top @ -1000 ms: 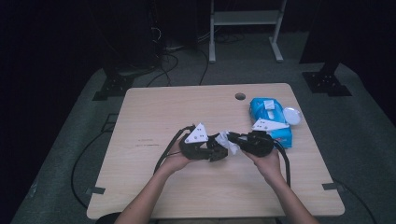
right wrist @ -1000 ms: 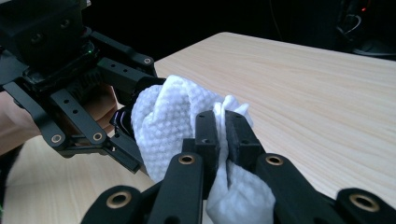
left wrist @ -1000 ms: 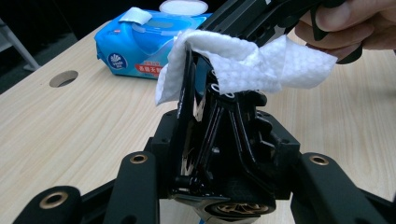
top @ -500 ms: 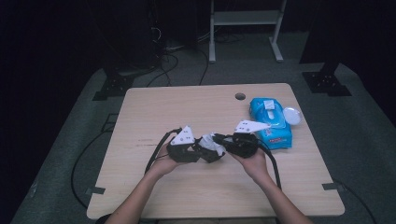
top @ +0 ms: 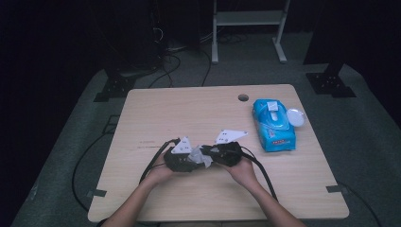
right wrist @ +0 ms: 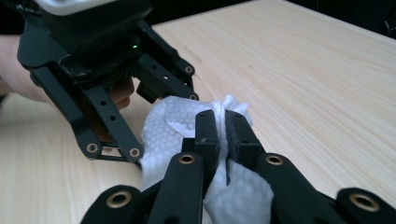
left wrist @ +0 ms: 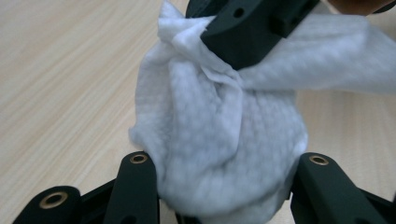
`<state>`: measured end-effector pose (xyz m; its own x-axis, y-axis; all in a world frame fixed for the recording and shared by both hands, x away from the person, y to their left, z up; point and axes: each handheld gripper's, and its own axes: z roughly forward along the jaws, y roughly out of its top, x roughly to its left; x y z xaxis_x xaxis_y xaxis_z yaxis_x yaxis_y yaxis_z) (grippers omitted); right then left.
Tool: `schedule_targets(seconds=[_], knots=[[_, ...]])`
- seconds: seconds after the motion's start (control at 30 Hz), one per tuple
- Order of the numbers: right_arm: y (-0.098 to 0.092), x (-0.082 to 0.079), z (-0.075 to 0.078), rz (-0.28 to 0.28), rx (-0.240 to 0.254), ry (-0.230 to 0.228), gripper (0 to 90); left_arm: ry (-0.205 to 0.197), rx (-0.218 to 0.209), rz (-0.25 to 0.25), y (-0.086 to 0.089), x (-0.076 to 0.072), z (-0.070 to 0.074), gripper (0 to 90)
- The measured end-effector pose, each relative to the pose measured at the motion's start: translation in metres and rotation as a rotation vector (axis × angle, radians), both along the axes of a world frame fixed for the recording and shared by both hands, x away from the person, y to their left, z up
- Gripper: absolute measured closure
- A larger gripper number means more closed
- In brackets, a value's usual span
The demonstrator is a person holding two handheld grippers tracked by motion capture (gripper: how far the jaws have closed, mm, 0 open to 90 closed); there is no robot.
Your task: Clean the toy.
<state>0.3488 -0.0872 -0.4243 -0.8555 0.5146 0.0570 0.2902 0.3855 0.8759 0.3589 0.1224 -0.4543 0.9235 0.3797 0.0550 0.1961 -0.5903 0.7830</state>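
Near the middle of the counter's (top: 156,113) near edge, slightly left of centre: left tongs (top: 185,161), held in the left hand (top: 160,171), clamped around a crumpled white wet wipe (top: 199,156). In the left gripper view, wipe (left wrist: 219,149) bunched thick between the two black jaws, both sides pressing into the wad, pale wood grain behind. Wipe surface embossed with a fine dotted texture, creased and folded over itself.

Just to the right, touching the same wipe: right tongs (top: 215,154), held in the right hand (top: 243,171), closed tight on a corner of the wipe. In the right gripper view, jaws nearly together with a thin fold of wipe (right wrist: 173,126) pinched between them, more of it spilling out below; left tongs (right wrist: 140,100) opposite, a small green light glowing on the body. Seen from the left gripper view, right tongs (left wrist: 224,42) biting the upper fold of the wipe. Grey three-cornered plates on top of both, cables trailing back toward the near edge.

Farther right, near the counter's right edge and well apart from the hands: blue pack of wet wipes (top: 273,124), lying flat, flip lid open; print on the pack too small to read. Just beside it on the right, a round white cap (top: 295,116). Round cable hole (top: 243,97) near the far edge.
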Motion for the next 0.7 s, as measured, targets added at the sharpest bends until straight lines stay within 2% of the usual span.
schedule_targets(seconds=[0.23,0.33,0.37,0.4,0.5,0.7], knots=[[0.005,-0.001,-0.007,0.003,-0.038,-0.006,83.6,0.000,0.033,-0.003,-0.003,0.001,-0.008,56.4],[0.007,-0.003,-0.006,0.009,-0.023,0.001,83.6,-0.001,0.027,0.000,0.000,0.001,-0.008,54.9],[0.007,-0.004,-0.005,0.011,-0.016,0.003,83.6,0.004,0.025,0.003,0.001,0.000,-0.007,50.9],[0.007,-0.005,-0.004,0.012,-0.003,0.008,83.7,0.014,0.021,0.004,0.002,0.000,-0.006,47.3],[0.007,-0.007,0.002,0.025,0.047,0.014,83.6,0.007,0.014,0.005,0.005,-0.001,-0.004,41.5],[0.000,-0.009,0.017,0.024,0.159,0.034,83.7,-0.001,0.008,-0.007,0.006,-0.004,-0.003,38.3]])
